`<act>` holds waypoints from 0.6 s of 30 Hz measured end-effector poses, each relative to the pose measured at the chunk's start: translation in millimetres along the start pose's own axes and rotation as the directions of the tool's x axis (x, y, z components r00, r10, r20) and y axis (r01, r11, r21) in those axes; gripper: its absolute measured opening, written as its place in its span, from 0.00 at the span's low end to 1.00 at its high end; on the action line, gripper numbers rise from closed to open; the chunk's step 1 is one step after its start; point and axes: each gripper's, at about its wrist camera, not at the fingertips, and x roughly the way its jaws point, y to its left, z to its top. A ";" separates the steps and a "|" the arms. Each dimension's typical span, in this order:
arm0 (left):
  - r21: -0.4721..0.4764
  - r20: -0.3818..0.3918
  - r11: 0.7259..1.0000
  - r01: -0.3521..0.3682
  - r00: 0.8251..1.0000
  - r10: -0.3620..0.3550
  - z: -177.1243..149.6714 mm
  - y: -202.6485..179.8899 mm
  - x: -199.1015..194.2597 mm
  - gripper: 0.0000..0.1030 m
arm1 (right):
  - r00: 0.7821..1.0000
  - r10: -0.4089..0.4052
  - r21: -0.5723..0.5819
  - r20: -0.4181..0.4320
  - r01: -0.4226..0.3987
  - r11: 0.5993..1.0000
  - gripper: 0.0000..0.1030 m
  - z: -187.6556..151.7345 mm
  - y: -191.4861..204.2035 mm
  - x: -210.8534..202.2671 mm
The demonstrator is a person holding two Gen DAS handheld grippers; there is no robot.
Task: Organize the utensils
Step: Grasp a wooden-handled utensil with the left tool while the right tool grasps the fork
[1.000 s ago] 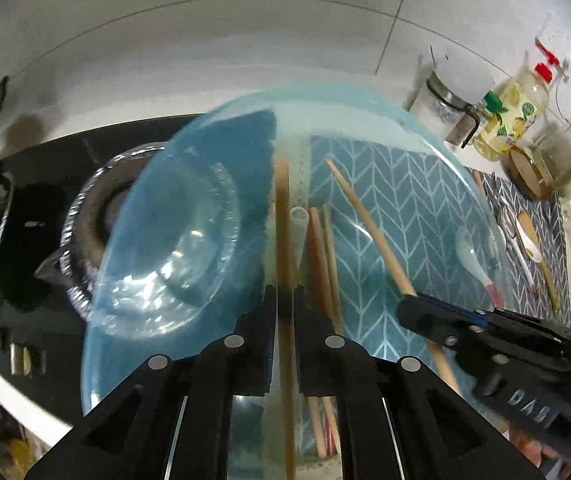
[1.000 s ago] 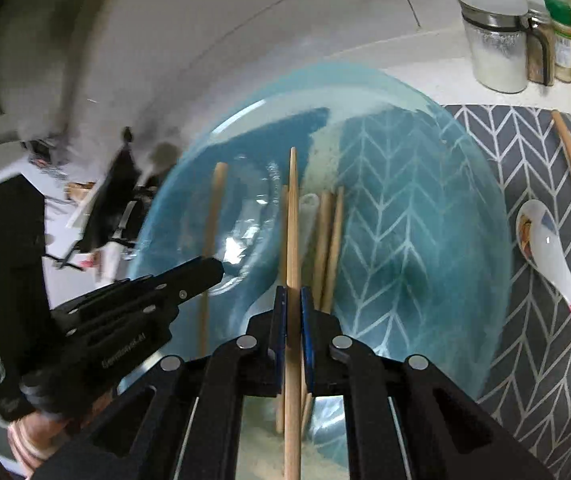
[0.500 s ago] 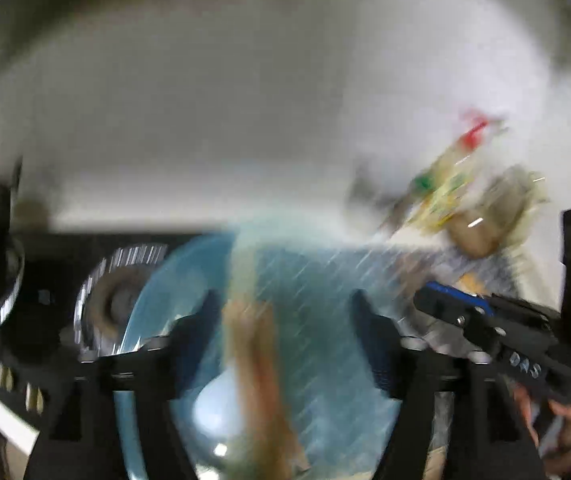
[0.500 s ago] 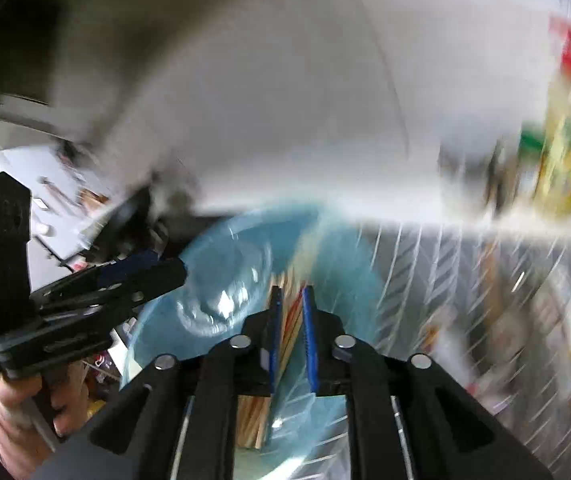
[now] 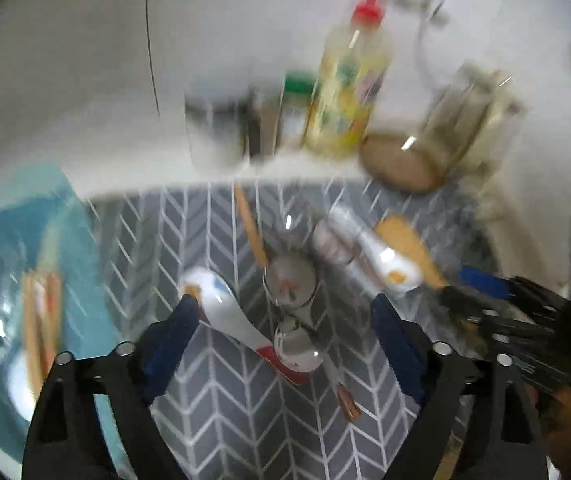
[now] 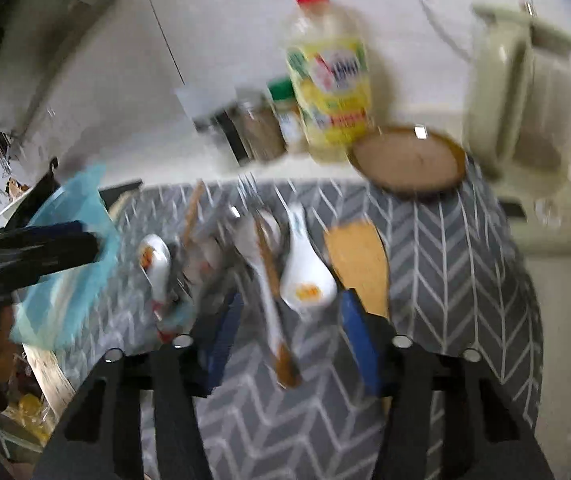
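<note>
Both views are motion-blurred. A heap of utensils lies on the grey chevron mat (image 5: pixel 221 408): a white ceramic spoon with a red tip (image 5: pixel 229 316), metal spoons (image 5: pixel 291 280), another white ceramic spoon (image 6: pixel 305 268) and a wooden spatula (image 6: pixel 359 258). My left gripper (image 5: pixel 285 320) is open and empty above the red-tipped spoon. My right gripper (image 6: pixel 289 320) is open and empty over the spoons. The blue glass bowl (image 5: pixel 1 264) at the left holds wooden chopsticks (image 5: pixel 41 320).
Along the back wall stand a yellow oil bottle (image 6: pixel 329 80), spice jars (image 6: pixel 261 128), a round wooden lid (image 6: pixel 407 162) and a cream kettle (image 6: pixel 521 92). The right gripper shows at the right in the left wrist view (image 5: pixel 525 328).
Both grippers let go of the chopsticks into the blue bowl, opened, and swung right from the bowl to the utensil heap on the mat.
</note>
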 end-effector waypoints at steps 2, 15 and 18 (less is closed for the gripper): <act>-0.022 -0.039 1.000 -0.006 0.999 0.005 2.3 1.6 26.7 0.78 | 1.000 0.020 -0.005 -0.015 -0.021 1.000 0.46 -5.1 -10.8 6.6; -0.184 -0.091 0.980 -0.073 0.994 0.056 27.2 27.2 83.4 0.58 | 0.986 0.162 -0.161 -0.048 -0.168 0.973 0.30 42.0 24.3 76.7; -0.223 -0.095 0.974 -0.043 0.995 0.022 29.7 29.8 92.2 0.49 | 0.985 0.156 -0.195 -0.070 -0.166 0.967 0.28 44.2 32.4 91.3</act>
